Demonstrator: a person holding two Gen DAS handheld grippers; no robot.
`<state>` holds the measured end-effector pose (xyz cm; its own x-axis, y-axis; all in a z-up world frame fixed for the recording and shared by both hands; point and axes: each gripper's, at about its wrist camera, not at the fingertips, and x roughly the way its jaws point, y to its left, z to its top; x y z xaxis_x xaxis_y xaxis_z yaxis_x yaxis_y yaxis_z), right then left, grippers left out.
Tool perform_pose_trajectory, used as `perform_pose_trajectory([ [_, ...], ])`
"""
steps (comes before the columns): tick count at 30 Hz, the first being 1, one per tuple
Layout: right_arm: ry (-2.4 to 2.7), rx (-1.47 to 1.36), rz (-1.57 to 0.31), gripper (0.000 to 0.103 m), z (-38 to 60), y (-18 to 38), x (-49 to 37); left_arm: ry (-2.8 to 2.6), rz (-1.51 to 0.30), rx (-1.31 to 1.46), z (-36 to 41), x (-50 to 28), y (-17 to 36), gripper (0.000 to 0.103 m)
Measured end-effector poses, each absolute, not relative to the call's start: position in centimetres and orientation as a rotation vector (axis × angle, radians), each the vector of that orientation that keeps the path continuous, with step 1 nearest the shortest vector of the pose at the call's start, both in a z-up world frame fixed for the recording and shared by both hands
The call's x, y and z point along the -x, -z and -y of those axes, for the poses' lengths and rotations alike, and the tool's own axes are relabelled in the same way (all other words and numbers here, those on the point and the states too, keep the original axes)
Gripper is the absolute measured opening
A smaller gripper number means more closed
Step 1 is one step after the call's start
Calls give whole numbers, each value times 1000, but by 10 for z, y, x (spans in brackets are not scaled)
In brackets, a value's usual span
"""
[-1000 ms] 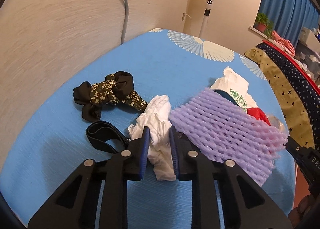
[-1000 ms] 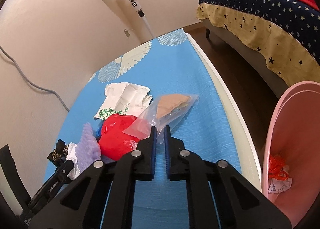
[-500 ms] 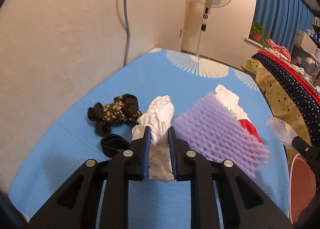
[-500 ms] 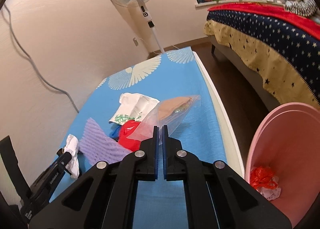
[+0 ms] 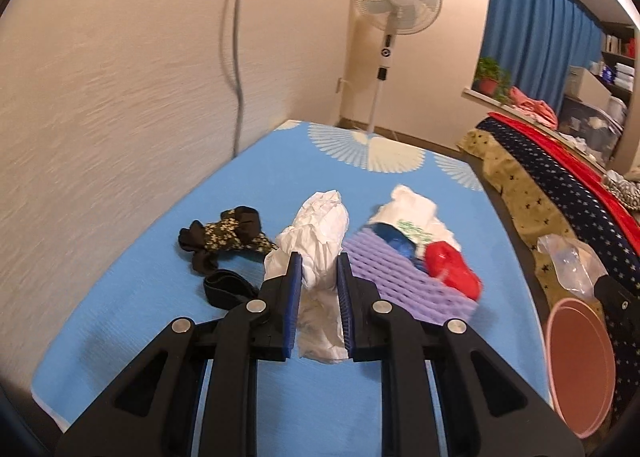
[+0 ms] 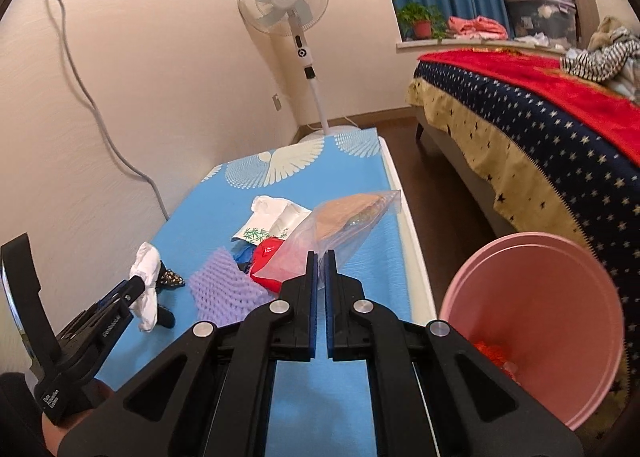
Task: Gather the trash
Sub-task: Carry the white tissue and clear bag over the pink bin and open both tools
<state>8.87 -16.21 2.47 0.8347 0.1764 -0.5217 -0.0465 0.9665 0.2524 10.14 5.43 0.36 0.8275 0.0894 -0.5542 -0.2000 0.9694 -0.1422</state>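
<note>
1. The left gripper [image 5: 319,269], black with blue pads, is clenched around a crumpled white tissue wad [image 5: 320,241], which sticks out ahead of its fingertips and hangs below them, clear of the blue patterned table cover [image 5: 160,297].
2. Just to the right of that gripper lies a purple foam fruit net [image 5: 400,281], with a red plastic wrapper [image 5: 452,269] on its far right edge and a white printed paper bag [image 5: 412,217] beyond.
3. To its left sit a black floral fabric scrunchie [image 5: 224,235] and a black elastic band [image 5: 228,289].
4. The right gripper [image 6: 321,257] is pinched tight on the corner of a clear plastic zip bag [image 6: 348,221] with something tan inside, lifted above the table.
5. Below and right of the right gripper stands a pink plastic trash bin [image 6: 532,297], holding some orange scraps [image 6: 492,349].
</note>
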Motion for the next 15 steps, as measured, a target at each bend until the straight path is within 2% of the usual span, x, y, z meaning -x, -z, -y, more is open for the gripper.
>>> perform_pose_trajectory([
  [15, -94, -148, -529, 3, 168, -46, -46, -27, -536, 152, -27, -73, -21, 18],
])
